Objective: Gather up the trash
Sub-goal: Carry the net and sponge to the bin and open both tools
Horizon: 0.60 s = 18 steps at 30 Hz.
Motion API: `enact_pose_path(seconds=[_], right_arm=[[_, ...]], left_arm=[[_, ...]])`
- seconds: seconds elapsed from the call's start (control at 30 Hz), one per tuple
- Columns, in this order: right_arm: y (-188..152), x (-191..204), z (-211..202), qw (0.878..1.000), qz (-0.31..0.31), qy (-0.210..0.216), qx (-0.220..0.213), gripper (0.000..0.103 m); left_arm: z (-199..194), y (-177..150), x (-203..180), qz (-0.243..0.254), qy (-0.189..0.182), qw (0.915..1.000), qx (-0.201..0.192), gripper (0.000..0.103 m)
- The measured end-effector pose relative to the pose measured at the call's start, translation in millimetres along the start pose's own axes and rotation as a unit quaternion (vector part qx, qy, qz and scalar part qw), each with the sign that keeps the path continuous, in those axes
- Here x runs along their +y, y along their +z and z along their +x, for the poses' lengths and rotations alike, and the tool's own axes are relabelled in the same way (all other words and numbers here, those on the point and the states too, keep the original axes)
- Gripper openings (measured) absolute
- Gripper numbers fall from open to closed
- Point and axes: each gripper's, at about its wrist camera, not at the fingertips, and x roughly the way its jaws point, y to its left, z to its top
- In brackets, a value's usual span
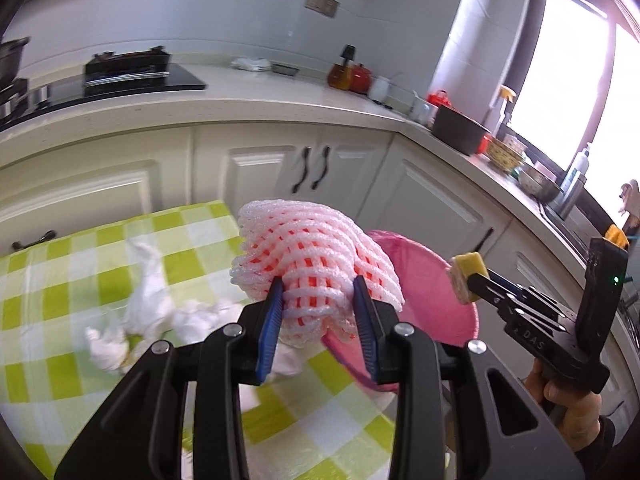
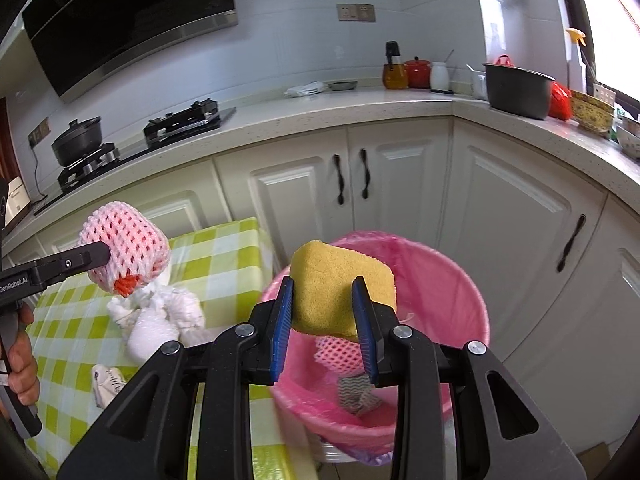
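1. Two hand-held grippers are up over the table edge, each w/ a piece of trash; left gripper (image 1: 316,300) has its blue pads (image 1: 269,332) pressed on a pink foam fruit net (image 1: 312,256), jaws only a little apart, net bulging out past the tips.
2. Right gripper (image 2: 324,304) is clamped narrow on a yellow sponge (image 2: 340,284); sponge sits between both pads, sticking up above them; it hangs over the pink-lined bin (image 2: 448,280).
3. From the left wrist cam the right gripper (image 1: 466,280) shows at far right, sponge (image 1: 468,276) at its tip, a hand (image 1: 568,404) on the grip below.
4. From the right wrist cam the left gripper (image 2: 102,258) shows at left, foam net (image 2: 124,248) above the green-checked tablecloth (image 2: 224,248).
5. Bin stands just beside the table, in front of white cabinets (image 2: 400,184); inside it lie another pink foam net (image 2: 340,354) & a patterned scrap (image 2: 356,394).
6. Crumpled white tissues (image 2: 160,312) lie on the cloth, below the left gripper's net.
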Motion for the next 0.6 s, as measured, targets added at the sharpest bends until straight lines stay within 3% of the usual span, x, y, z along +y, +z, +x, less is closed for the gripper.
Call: enact_pose_path(seconds=[0.37,0.5,0.57,0.6], right_arm=[[3.4,-50.2,12.1,0.999,0.038,-0.027,0.002,0.033],[0.2,-61.7,15.8,0.998,0.049,-0.033,0.007,0.035],[-1.4,-64.8,15.3,0.998,0.051,-0.036,0.008,0.054],[-2.3,-66.6,14.4,0.998,0.053,-0.039,0.005,0.057]], left_arm=[[61.7,5.3,-60.5,0.031,-0.059,0.997,0.04,0.035],[81.5,3.3,-65.6,0.025,-0.069,0.9956,0.058,0.042],[87.3,1.9,-65.5,0.022,-0.069,0.9954,0.063,0.044],[89.4,0.9,-65.3,0.023,-0.068,0.9953,0.065,0.045]])
